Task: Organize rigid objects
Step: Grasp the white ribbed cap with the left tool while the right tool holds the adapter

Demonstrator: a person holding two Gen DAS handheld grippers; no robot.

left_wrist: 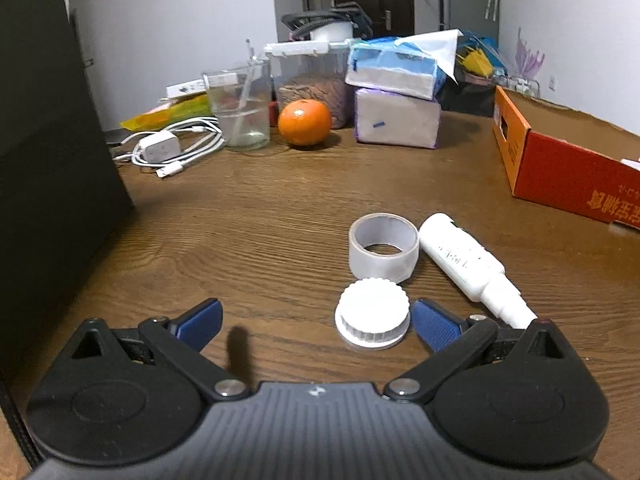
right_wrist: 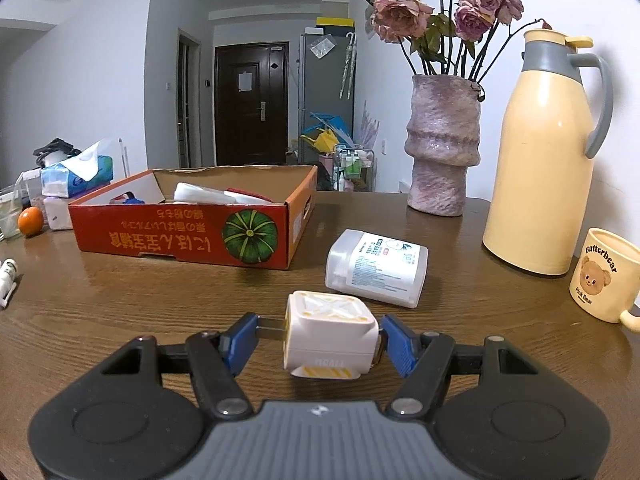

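In the left wrist view my left gripper (left_wrist: 316,308) is open low over the wooden table (left_wrist: 260,240). A white ribbed cap (left_wrist: 372,316) sits between its fingers, close to the right blue pad (left_wrist: 434,330) and apart from the left one. Just beyond lie a grey tape roll (left_wrist: 384,252) and a white bottle (left_wrist: 468,264) on its side. In the right wrist view my right gripper (right_wrist: 318,322) is shut on a white cube charger (right_wrist: 330,336); the left pad (right_wrist: 240,340) presses on its metal prongs. The orange cardboard box (right_wrist: 180,236) stands open behind it, with several items inside.
A white labelled plastic container (right_wrist: 376,272) lies past the charger. A vase (right_wrist: 444,144), a yellow thermos (right_wrist: 540,160) and a mug (right_wrist: 604,276) stand at the right. An orange fruit (left_wrist: 305,122), a glass (left_wrist: 240,108), a cabled charger (left_wrist: 168,148) and tissue packs (left_wrist: 396,120) line the far side. A black object (left_wrist: 52,160) stands at the left.
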